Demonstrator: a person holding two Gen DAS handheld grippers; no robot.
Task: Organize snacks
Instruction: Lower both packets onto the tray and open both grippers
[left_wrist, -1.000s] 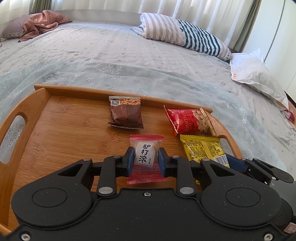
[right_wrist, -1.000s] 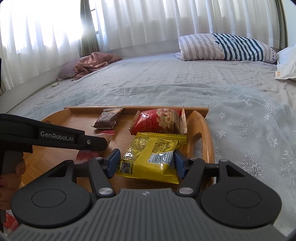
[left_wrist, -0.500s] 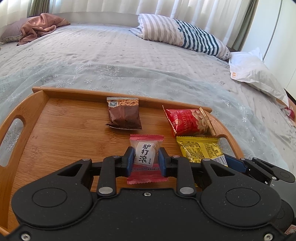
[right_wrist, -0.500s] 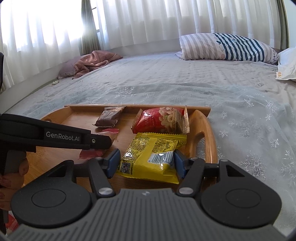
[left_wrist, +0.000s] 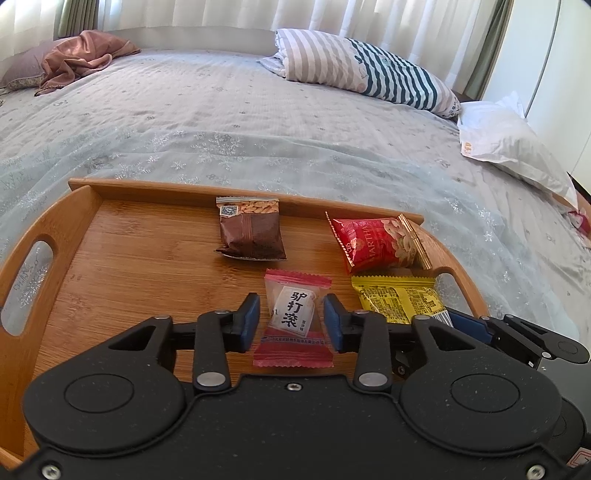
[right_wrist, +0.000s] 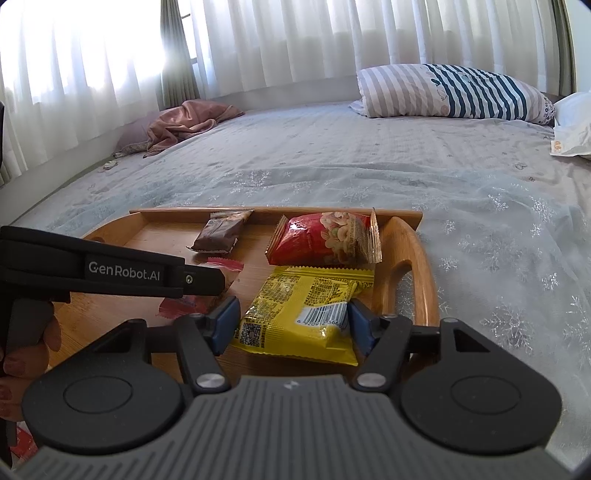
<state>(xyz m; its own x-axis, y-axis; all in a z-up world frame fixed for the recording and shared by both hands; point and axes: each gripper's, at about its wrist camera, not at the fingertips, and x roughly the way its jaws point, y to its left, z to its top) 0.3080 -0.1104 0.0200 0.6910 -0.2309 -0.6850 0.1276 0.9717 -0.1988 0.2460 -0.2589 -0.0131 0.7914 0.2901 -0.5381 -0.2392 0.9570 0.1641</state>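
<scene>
Left wrist view shows your left gripper (left_wrist: 291, 319) letting go of the pink candy (left_wrist: 293, 317). Its jaws are opening, and the candy lies flat on the wooden tray (left_wrist: 122, 254) between the blue pads (left_wrist: 249, 319), with a small gap on each side. From that candy, the brown snack pack (left_wrist: 251, 230) sits at 11 o'clock by the far tray wall, and the red nut bag (left_wrist: 376, 240) sits at 1 o'clock. Over in the right wrist view, your right gripper (right_wrist: 291, 325) is opening too. The yellow snack bag (right_wrist: 306, 310) lies on the tray between its pads, at 6 o'clock from the red nut bag and just beside the right handle. The pads look to be just off the bag's edges. I think you are on the putting-down step, with both snacks now set in their spots. Next you would pull both grippers straight back so you don't drag the snacks out of line.
</scene>
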